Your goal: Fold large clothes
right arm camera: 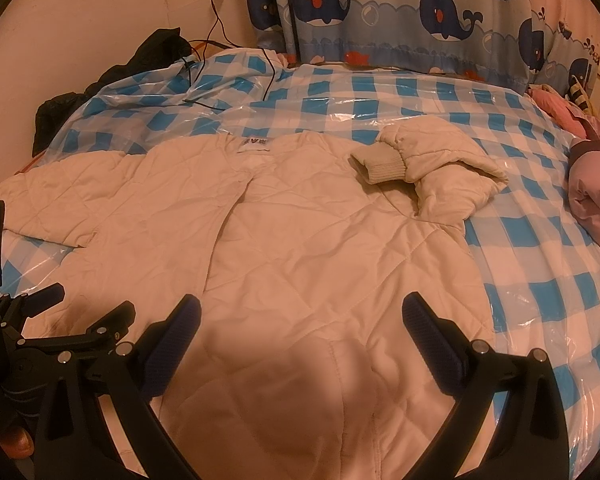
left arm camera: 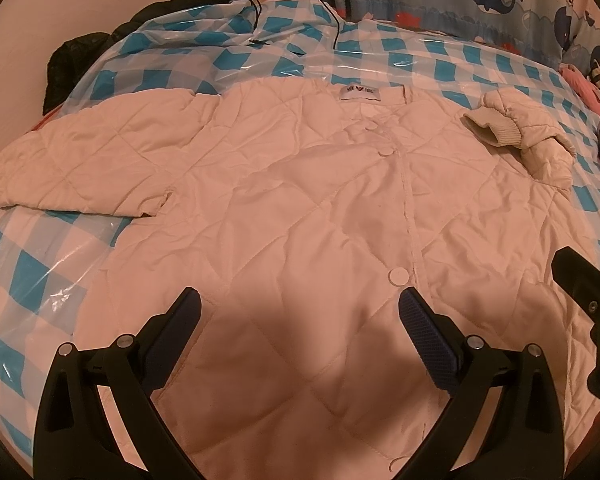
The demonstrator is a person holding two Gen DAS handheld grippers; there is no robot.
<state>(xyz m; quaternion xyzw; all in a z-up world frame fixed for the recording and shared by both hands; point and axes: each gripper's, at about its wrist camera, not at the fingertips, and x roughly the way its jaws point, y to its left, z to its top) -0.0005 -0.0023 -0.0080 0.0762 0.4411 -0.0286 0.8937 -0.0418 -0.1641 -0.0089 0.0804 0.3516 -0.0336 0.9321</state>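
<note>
A cream quilted jacket (left arm camera: 300, 208) lies flat, front up and buttoned, its collar label (left arm camera: 359, 94) at the far side. Its left sleeve (left arm camera: 80, 164) stretches straight out to the left. The right sleeve (right arm camera: 440, 164) is bent back on itself, with the ribbed cuff (right arm camera: 380, 164) pointing left.
</note>
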